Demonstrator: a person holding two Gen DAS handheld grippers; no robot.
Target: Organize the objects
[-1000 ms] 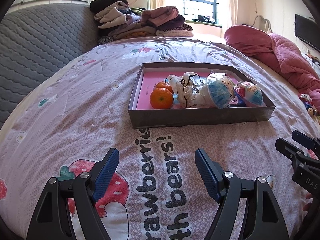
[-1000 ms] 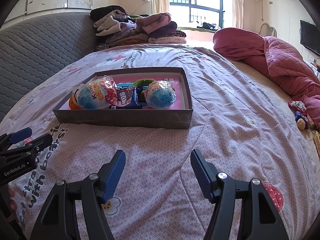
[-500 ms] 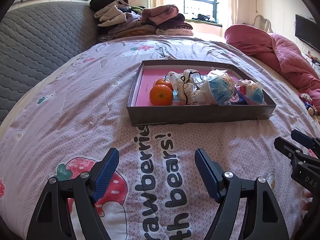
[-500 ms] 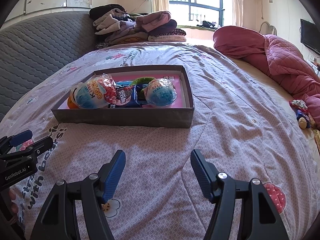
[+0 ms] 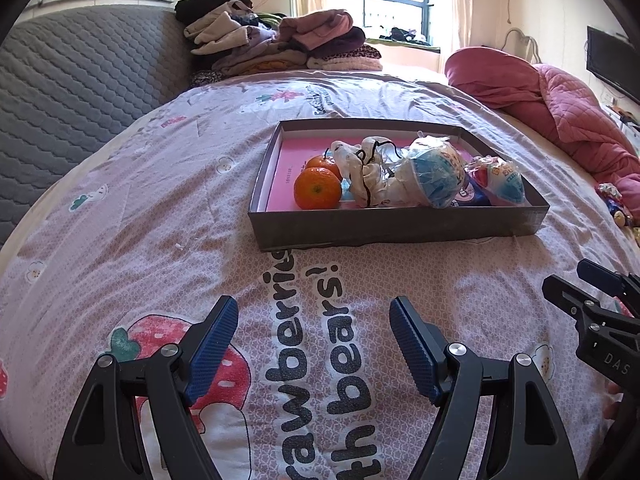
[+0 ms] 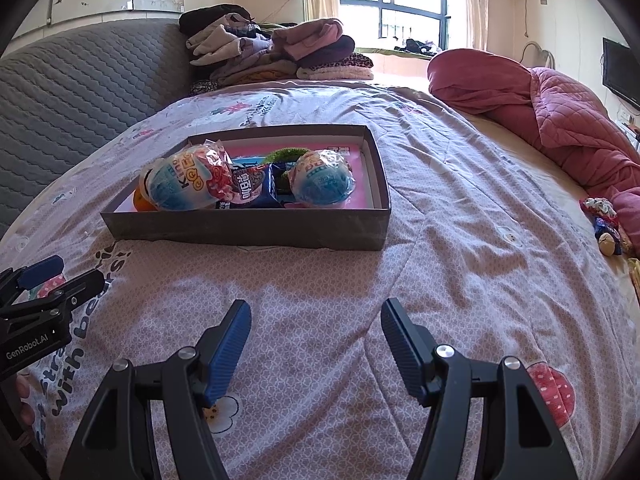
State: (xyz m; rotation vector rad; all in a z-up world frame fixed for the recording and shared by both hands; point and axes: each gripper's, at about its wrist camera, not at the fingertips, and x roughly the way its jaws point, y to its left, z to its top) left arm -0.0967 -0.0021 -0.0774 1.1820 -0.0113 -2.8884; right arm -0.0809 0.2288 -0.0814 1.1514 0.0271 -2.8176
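My left tongs (image 5: 312,340) are spread wide and hold nothing; they hang above the bedspread (image 5: 120,240), over the printed strawberry and the big black letters. My right tongs (image 6: 316,340) are spread wide too, also with nothing between the blue pads (image 6: 230,354), above a plain part of the same cover. Each tool sees the other one at the edge of its view, so they are side by side, near but apart. In front of both, well apart from the pads, lies a flat grey box (image 5: 400,226) with a pink bottom. Inside it, at the left end, I see two oranges (image 5: 318,188) touching each other. Beside them is a white cloth thing with a black cord (image 5: 370,178), then two toy eggs in crinkly wrap (image 6: 188,182), with a dark snack packet (image 6: 250,192) between them and something green (image 6: 282,156) behind. Farther away are a pile of folded clothes (image 5: 280,46) and a red quilt (image 5: 560,108) on the right.
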